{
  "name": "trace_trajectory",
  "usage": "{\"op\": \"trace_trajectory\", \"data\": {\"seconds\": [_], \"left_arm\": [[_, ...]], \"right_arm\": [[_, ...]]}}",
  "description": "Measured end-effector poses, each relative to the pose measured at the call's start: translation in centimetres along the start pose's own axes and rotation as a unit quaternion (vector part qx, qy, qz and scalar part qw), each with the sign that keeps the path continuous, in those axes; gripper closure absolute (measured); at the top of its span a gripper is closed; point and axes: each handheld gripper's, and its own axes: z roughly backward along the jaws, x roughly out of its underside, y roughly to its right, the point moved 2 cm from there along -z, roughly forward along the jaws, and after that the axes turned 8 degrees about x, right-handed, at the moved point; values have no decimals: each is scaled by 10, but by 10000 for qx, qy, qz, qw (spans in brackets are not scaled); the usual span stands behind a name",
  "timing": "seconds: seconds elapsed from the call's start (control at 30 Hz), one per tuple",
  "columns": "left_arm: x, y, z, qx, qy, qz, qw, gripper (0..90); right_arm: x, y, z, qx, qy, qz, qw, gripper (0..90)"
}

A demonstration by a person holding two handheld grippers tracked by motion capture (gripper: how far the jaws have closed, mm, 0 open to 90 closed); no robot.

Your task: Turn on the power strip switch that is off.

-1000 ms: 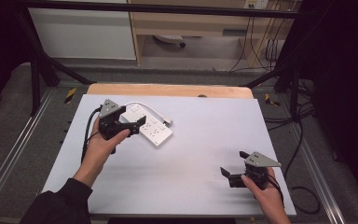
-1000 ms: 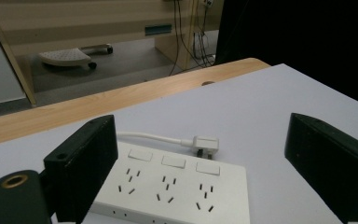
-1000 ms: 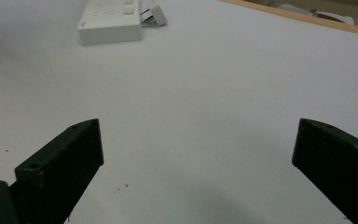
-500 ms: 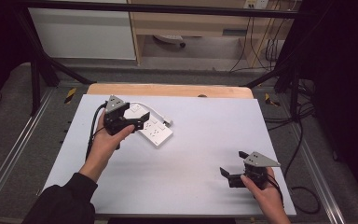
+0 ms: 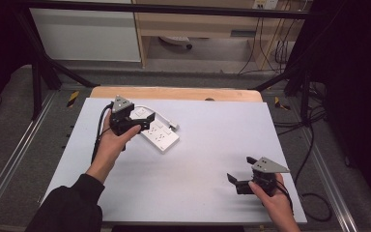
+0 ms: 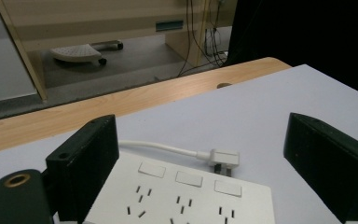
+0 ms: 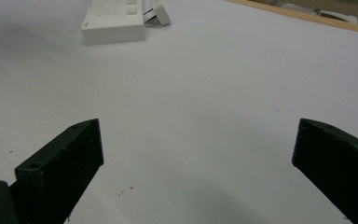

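A white power strip (image 5: pixel 158 137) lies flat on the white table top (image 5: pixel 207 145), left of centre towards the far side. Its white cable curls behind it and ends in a plug (image 5: pixel 173 125) lying beside it. My left gripper (image 5: pixel 142 123) hovers over the strip's left end, open, with nothing between its jaws. In the left gripper view the strip (image 6: pixel 182 196) and plug (image 6: pixel 222 158) lie just ahead between the spread jaws of the left gripper (image 6: pixel 200 140). My right gripper (image 5: pixel 240 170) rests open near the front right edge. In its view the right gripper (image 7: pixel 200 140) faces the distant strip (image 7: pixel 114 19).
A strip of bare wooden table (image 5: pixel 174 93) shows beyond the white top. Behind it stand a wooden shelf unit (image 5: pixel 198 24) and floor cables (image 5: pixel 275 48). Black frame posts (image 5: pixel 38 72) flank the table on both sides.
My left gripper has moved a little away from the person and to the right, over the power strip's left end. The right gripper has stayed where it was.
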Motion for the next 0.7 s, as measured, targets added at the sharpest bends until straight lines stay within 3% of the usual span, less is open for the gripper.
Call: {"op": "trace_trajectory", "data": {"seconds": [0.17,0.57,0.7], "left_arm": [[3,-8,-4,-45,-11,118,9999,107],[8,-15,-19,-199,-87,165,9996,128],[7,-16,-23,-133,-71,198,9997,130]], "right_arm": [[0,1,-1,5,-9,-3,10000,24],[0,1,-1,5,6,9,10000,24],[0,0,0,-10,9,7,10000,24]]}}
